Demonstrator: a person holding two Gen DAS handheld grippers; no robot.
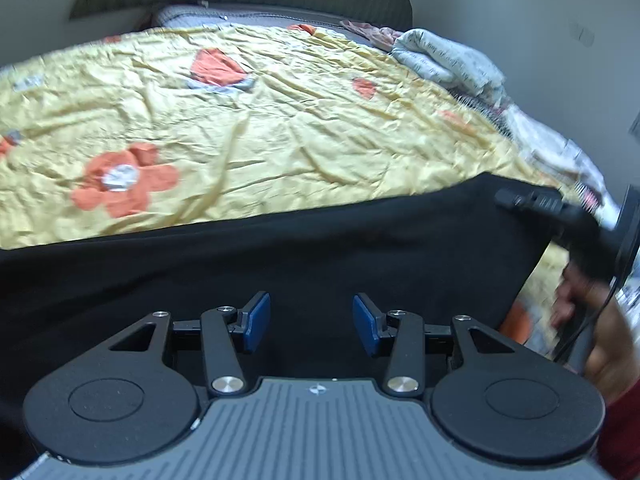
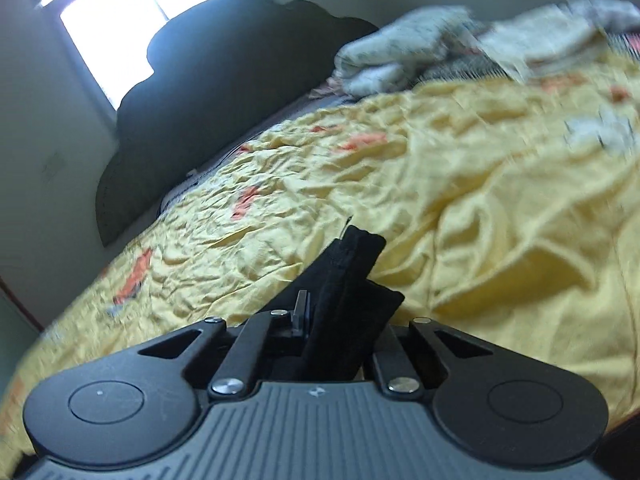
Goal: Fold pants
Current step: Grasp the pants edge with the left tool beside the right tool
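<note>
The black pants (image 1: 320,248) are stretched as a wide dark band across the yellow bed, low in the left wrist view. My left gripper (image 1: 311,320) hovers over them, open; its blue pads (image 1: 256,320) stand well apart and grip no cloth. At the right edge of that view my right gripper (image 1: 510,200) grips the pants' far corner, with a person's hand (image 1: 572,304) behind it. In the right wrist view my right gripper (image 2: 340,312) is shut on a bunched fold of the black pants (image 2: 352,264), which sticks up between the jaws.
A wrinkled yellow bedspread (image 1: 280,120) with orange flowers covers the bed (image 2: 480,200). A white printed blanket (image 1: 452,60) lies crumpled along the far side (image 2: 400,56). A dark headboard (image 2: 192,120) stands below a bright window (image 2: 132,20).
</note>
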